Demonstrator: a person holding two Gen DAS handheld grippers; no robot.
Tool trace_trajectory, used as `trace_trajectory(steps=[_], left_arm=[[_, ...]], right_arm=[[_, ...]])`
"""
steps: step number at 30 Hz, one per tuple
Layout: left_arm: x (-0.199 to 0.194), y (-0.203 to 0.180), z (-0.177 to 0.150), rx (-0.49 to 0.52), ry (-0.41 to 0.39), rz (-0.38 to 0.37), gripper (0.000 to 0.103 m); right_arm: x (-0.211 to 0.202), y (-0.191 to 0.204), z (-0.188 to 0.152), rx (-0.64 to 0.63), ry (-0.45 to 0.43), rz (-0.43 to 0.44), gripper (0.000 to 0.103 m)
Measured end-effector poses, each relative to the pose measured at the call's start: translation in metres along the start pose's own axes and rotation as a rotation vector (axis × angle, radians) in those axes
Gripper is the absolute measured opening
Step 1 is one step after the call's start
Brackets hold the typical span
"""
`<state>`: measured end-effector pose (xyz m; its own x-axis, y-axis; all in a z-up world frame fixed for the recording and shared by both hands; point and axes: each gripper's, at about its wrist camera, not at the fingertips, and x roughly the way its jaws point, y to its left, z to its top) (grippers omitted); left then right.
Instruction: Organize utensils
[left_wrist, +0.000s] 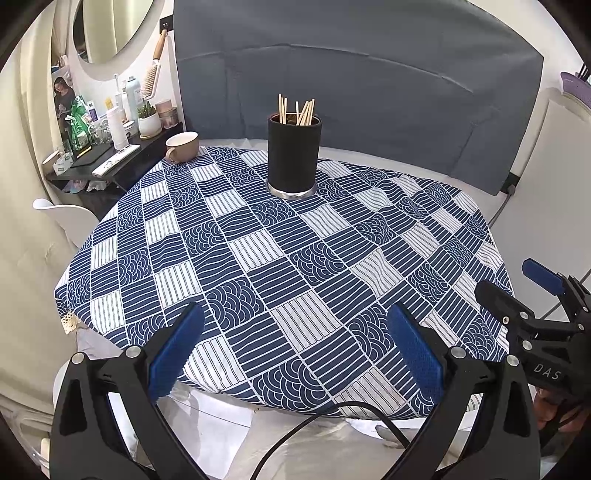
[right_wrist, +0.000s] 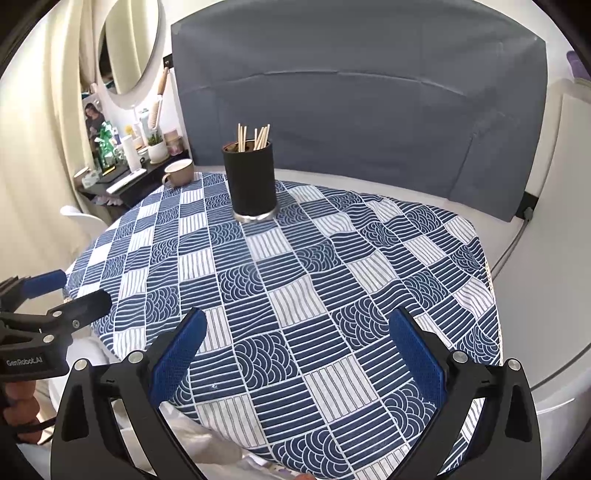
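Observation:
A black cylindrical holder (left_wrist: 294, 154) with a metal base stands upright at the far middle of the table, with several wooden chopsticks (left_wrist: 296, 110) standing in it. It also shows in the right wrist view (right_wrist: 250, 181), chopsticks (right_wrist: 254, 137) inside. My left gripper (left_wrist: 295, 343) is open and empty above the table's near edge. My right gripper (right_wrist: 297, 347) is open and empty, also over the near edge. Each gripper shows in the other's view: the right one (left_wrist: 524, 286) at far right, the left one (right_wrist: 70, 290) at far left.
A blue and white patterned cloth (left_wrist: 280, 258) covers the round table. A beige mug (left_wrist: 181, 147) sits at its far left edge. A dark side shelf (left_wrist: 110, 155) with bottles and a plant stands to the left. A grey panel (left_wrist: 354, 96) stands behind. A black cable (left_wrist: 332, 413) runs below.

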<state>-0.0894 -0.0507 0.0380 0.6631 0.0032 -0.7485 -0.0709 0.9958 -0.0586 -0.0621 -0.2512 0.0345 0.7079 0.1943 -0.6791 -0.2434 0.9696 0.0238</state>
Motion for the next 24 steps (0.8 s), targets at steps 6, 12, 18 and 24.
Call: trace_trajectory(steps=[6,12,18,24], left_arm=[[0.0008,-0.0009,0.0001,0.002,-0.001,-0.002,0.097],[0.0032,-0.0016,0.0008,0.002,0.003,-0.004,0.097],[0.0041,-0.0042,0.0015,0.008,0.002,-0.002,0.097],[0.0045,-0.0047,0.0019,0.009,0.001,-0.007,0.097]], right_arm=[[0.0018,-0.0003,-0.0003,-0.005,0.004,0.003,0.095],[0.0021,0.0001,-0.0004,-0.014,0.006,0.004,0.095],[0.0027,-0.0015,-0.0007,-0.009,0.006,0.005,0.095],[0.0027,-0.0012,-0.0009,-0.010,0.006,0.004,0.095]])
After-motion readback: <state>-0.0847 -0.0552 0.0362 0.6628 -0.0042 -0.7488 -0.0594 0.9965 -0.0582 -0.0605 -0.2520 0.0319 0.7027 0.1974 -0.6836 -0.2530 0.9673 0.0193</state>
